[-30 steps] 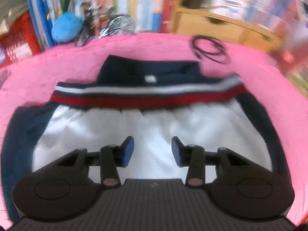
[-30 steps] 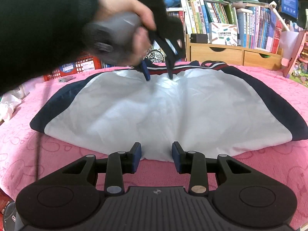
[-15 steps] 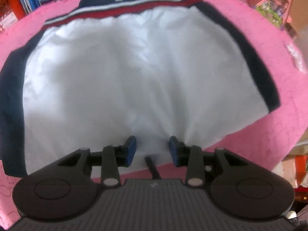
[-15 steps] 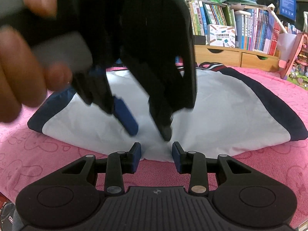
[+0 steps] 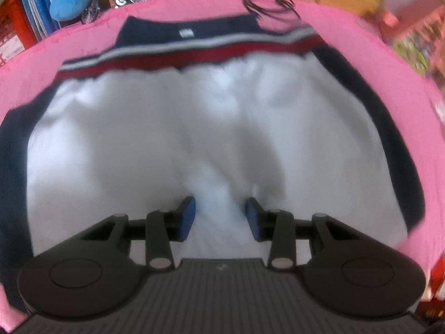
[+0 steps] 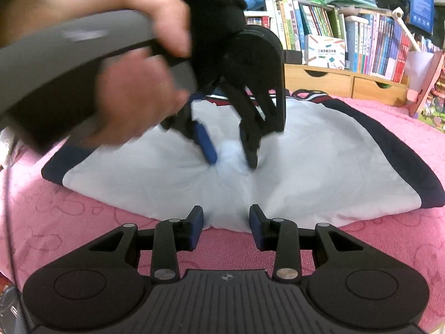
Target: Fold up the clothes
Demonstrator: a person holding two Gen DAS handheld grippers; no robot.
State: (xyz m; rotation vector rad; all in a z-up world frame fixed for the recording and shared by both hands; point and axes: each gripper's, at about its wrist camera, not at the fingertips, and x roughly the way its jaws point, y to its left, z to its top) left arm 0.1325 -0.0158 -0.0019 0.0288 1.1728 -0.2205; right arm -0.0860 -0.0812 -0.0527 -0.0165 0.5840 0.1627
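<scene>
White, smooth cloth makes up most of the shorts [image 6: 306, 161], with dark blue strips down both sides and a waistband [image 5: 178, 53] striped white and red under dark blue. The shorts lie spread flat on a fuzzy pink cover [image 6: 69, 208] with faint pictures pressed into it.

The left gripper [image 6: 232, 153] is black plastic with blue pads, held by a bare hand [image 6: 130, 105]. It points down at the middle of the shorts. Its fingers are spread apart, with a small bump of white cloth [image 5: 219, 194] between the tips. They are not squeezing it.

The right gripper [image 6: 225, 226] sits low at the near edge of the shorts, fingers spread with nothing between them but the hem.

A thin black cord [image 5: 271, 0] is looped on the pink cover, just past the waistband. Books [image 6: 361, 41] stand in rows over wooden drawers [image 6: 347, 82] behind.

The left view is blurry, so the small white tag [image 5: 186, 32] cannot be read. The hand is smeared too.
</scene>
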